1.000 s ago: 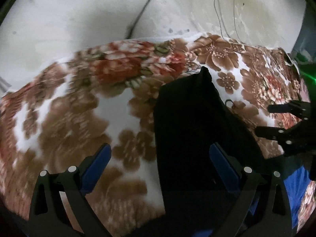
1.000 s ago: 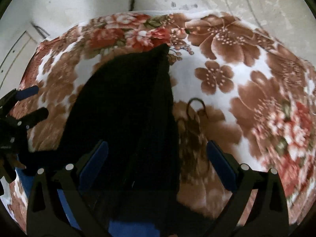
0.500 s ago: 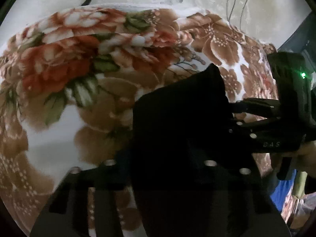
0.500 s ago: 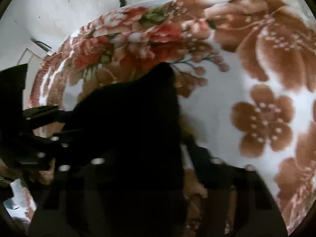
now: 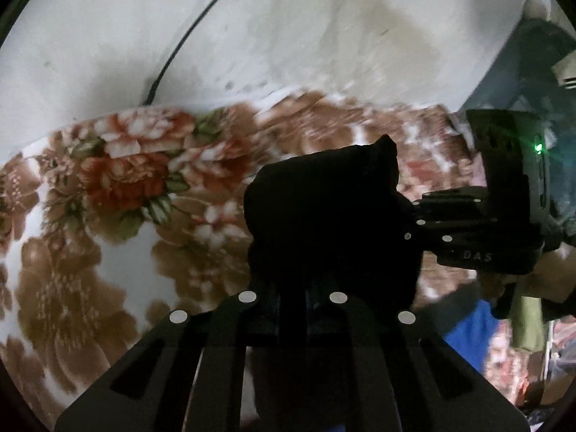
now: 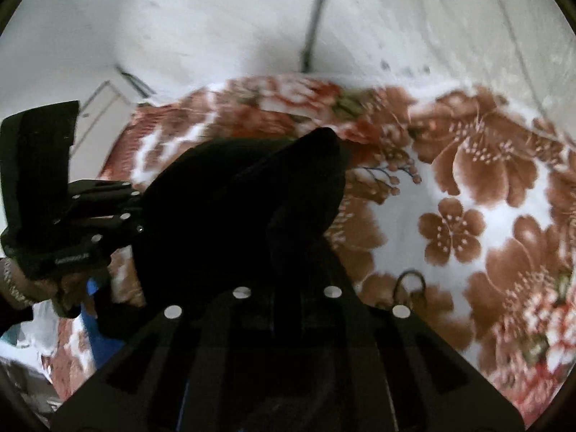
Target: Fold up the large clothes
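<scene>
In the left wrist view, the left gripper (image 5: 291, 306) had just been closing, and its fingers were now clamped together on the near edge of a black garment (image 5: 324, 216), with the cloth between them. The garment rose in a bunched, dark heap straight ahead of the fingers, its peak standing up against a flowered blanket (image 5: 108, 194) in brown, red and white that covered the bed beneath. Beyond the blanket ran a pale, stained wall (image 5: 288, 36) with a dark cable (image 5: 187, 36) slanting down it. At the right edge the right gripper (image 5: 414, 216) came in sideways, its tips buried in the right side of the same garment, a small green light showing on its body. A patch of blue cloth (image 5: 468, 331) showed low on the right, below that gripper. In the right wrist view, the right gripper (image 6: 288, 306) had likewise just been closing, and its fingers were pinched on the black garment (image 6: 234, 216), which humped up ahead of them to a point. The left gripper (image 6: 133, 212) reached in from the left, its tips at the garment's left side. The flowered blanket (image 6: 468, 216) spread out to the right, and a thin dark loop (image 6: 410, 280) lay on it just beside the right fingers.
</scene>
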`<state>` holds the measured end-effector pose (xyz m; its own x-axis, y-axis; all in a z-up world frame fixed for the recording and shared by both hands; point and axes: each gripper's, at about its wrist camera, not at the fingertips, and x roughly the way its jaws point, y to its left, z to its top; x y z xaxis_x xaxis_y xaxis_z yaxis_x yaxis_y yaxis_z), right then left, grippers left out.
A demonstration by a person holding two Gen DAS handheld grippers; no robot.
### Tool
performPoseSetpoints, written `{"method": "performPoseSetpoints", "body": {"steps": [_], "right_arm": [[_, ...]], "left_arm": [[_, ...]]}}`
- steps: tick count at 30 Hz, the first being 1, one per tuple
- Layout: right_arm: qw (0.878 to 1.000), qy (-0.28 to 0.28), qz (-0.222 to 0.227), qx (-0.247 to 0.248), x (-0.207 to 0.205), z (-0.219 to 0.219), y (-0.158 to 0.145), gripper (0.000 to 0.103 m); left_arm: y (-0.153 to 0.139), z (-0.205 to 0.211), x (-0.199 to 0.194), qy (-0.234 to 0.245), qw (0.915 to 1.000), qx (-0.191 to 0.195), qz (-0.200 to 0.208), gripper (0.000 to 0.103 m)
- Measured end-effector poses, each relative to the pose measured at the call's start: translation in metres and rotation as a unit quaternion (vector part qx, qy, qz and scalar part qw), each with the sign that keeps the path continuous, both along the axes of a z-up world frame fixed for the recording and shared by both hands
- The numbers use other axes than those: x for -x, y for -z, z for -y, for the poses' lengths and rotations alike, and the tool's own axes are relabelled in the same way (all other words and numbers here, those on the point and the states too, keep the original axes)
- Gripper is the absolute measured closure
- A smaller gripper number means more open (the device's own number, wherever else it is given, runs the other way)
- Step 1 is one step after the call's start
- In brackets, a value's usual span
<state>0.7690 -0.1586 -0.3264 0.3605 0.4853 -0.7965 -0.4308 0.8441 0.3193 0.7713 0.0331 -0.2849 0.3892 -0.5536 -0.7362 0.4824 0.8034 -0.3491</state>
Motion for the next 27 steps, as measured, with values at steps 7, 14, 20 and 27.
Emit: {"method": "performPoseSetpoints", "body": {"steps": [7, 14, 20, 27], "right_arm": [[0.999, -0.034, 0.014, 0.004, 0.112, -0.003, -0.049, 0.094], [0.998, -0.059, 0.003, 0.029, 0.221, -0.003, -0.034, 0.093], [0.994, -0.074, -0.02, 0.071, 0.307, -0.014, 0.008, 0.088], [0.988, -0.074, -0.063, 0.116, 0.37, -0.011, 0.08, 0.032]], "left_arm": [[-0.036, -0.01, 0.111, 0.013, 0.9993, 0.024, 0.027, 0.095], [-0.02, -0.008, 0.21, 0.02, 0.9994, 0.028, 0.008, 0.095], [0.03, 0.002, 0.295, 0.012, 0.9995, 0.009, -0.027, 0.094], [0.104, 0.009, 0.353, 0.003, 0.9975, -0.029, -0.065, 0.08]]}}
